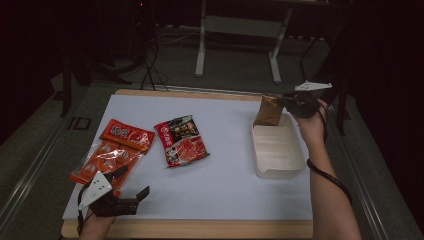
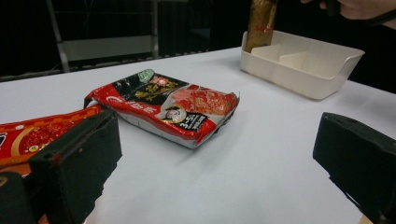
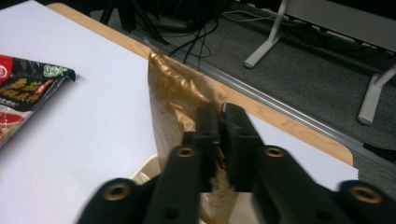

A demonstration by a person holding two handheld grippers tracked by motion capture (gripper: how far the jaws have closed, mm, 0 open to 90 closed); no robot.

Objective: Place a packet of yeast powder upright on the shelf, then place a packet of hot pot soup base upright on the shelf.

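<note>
Looking from largest to smallest, we start with the white table [image 1: 225, 185], which spans the middle of the high view and carries everything. At its right sits the cream tray [image 1: 280, 165], a rigid box with dividers; it looks light and stiff, and its rim would be the easy place to take it.

Left of centre lie two flat snack packs. The orange pack [image 1: 112, 152] at the lower left is long, thin film with a clear part, likely floppy and slippery. The red-and-black pack [image 1: 182, 140] near the middle is puffier; in the left gripper view it [image 2: 173, 107] lies flat with crimped ends, and we judge an end seam or a side edge the safest bite, since the glossy faces could slide.

Smallest is the gold pouch [image 1: 270, 110], standing upright at the tray's far end in the upper right. We take it as the thing being placed. The right gripper [image 3: 220, 135] has its jaws pressed onto the pouch's crinkled top edge [image 3: 182, 93]. It seems light and soft, so a firm seam hold suits it, though it may swing or buckle.

Our left gripper [image 1: 131, 187] rests at the lower left, jaws spread wide with nothing between them.
</note>
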